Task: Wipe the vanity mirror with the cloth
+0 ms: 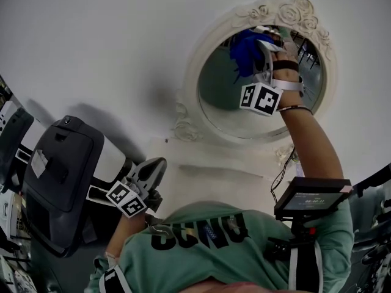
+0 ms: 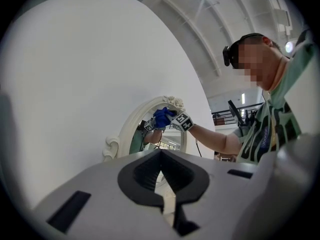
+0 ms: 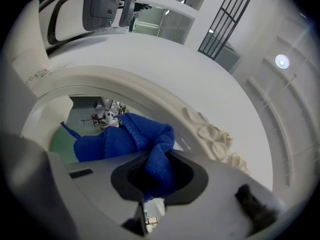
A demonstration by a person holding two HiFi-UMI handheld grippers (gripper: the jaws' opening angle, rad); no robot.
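Note:
The oval vanity mirror (image 1: pixel 223 99) hangs in an ornate white frame (image 1: pixel 293 8) on the white wall. Near the glass's top edge my right gripper (image 1: pixel 264 38) is shut on a bunched blue cloth (image 1: pixel 247 50) that lies against the glass. In the right gripper view the cloth (image 3: pixel 125 136) spills out of the right gripper (image 3: pixel 157 171) onto the mirror glass (image 3: pixel 65 119), beside the carved frame (image 3: pixel 210 134). Low at the left, away from the mirror, my left gripper (image 1: pixel 157 163) is shut and empty. The left gripper (image 2: pixel 161 154) points at the mirror (image 2: pixel 137 136) and cloth (image 2: pixel 162 118).
A black and white office chair (image 1: pixel 61 170) stands at the left, close to my left gripper. The white vanity top (image 1: pixel 208 176) lies below the mirror. A small screen device (image 1: pixel 311 197) hangs at the person's chest, with a thin cable (image 1: pixel 282 173) beside it.

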